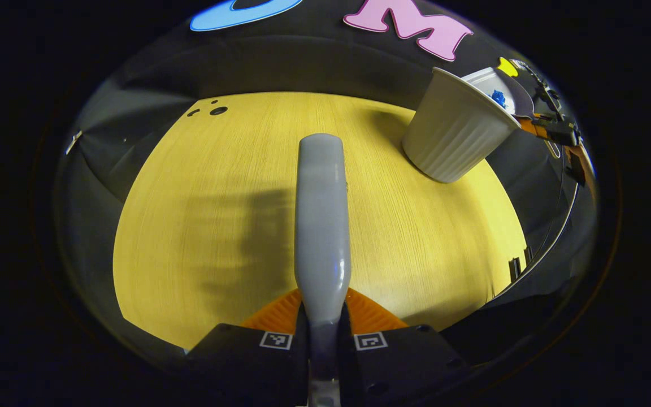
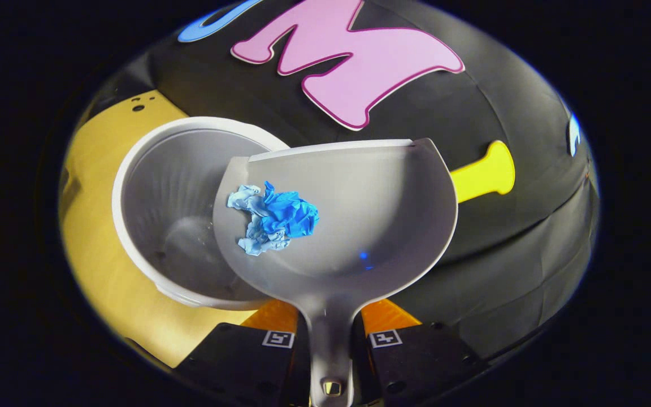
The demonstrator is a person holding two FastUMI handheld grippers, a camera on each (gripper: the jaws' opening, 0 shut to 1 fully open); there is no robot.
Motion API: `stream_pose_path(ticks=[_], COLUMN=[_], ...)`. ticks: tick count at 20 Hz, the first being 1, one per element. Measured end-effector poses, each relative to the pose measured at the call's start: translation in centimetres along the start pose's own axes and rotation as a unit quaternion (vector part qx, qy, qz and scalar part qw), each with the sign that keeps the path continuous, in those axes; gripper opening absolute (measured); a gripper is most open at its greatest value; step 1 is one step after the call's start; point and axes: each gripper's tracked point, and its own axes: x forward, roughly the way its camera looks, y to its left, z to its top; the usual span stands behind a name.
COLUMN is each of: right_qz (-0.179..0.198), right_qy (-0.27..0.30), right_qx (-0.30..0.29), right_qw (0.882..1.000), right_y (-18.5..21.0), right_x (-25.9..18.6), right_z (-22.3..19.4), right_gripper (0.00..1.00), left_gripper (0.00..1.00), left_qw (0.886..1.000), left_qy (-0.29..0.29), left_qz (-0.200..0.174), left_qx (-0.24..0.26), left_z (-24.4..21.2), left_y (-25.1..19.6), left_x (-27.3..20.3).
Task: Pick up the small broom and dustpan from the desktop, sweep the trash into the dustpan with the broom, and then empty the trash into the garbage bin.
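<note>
The dustpan [image 2: 337,226] was gripped by the right hand-held gripper [image 2: 331,333]; tipped wrongly, the paper [image 2: 274,217] perhaps missed the bin [image 2: 150,226].

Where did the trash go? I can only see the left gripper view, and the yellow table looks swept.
Observer: A blue crumpled paper lies in the grey dustpan, seen in the right gripper view.
Operator: Who's holding the dustpan?
Observer: The right gripper is shut on its handle.
Operator: Is it near the white bin?
Observer: Yes, the dustpan's left edge hangs over the open mouth of the white garbage bin.
Operator: Is anything in the bin already?
Observer: Its ribbed inside looks empty down to the bottom; the paper sits on the pan's left side, toward the bin.
</note>
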Motion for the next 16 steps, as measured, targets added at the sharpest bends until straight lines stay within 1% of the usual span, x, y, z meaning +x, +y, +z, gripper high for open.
stream_pose_path(ticks=[7, 8, 9, 10, 11, 16], right_qz=[-0.056, -0.065, -0.074, -0.084, -0.093, -0.130], right_qy=[-0.018, -0.019, -0.021, -0.023, -0.025, -0.052], right_qx=[-0.072, -0.083, -0.093, -0.104, -0.117, -0.165], right_qw=[0.996, 0.994, 0.993, 0.991, 0.988, 0.976], right_y=[-0.8, -0.9, -0.9, -1.1, -1.3, -1.6], right_x=[-0.1, -0.3, -0.4, -0.6, -0.7, -1.3], right_z=[0.3, 0.3, 0.5, 0.6, 0.7, 1.3], right_gripper=[0.33, 0.33, 0.33, 0.33, 0.33, 0.33], left_gripper=[0.25, 0.29, 0.25, 0.29, 0.25, 0.25], left_qw=[1.000, 1.000, 1.000, 1.000, 0.999, 0.999], left_qy=[-0.001, 0.001, 0.003, 0.003, 0.004, 0.007], left_qz=[-0.006, -0.004, 0.001, 0.004, 0.004, -0.002], left_qx=[0.009, 0.013, 0.019, 0.027, 0.032, 0.036], left_z=[-0.1, -0.3, -0.5, -0.8, -1.1, -2.1], left_y=[0.2, 0.3, 0.4, 0.4, 0.2, -0.2], left_x=[-0.1, 0.0, -0.1, -0.3, -0.4, -0.4])
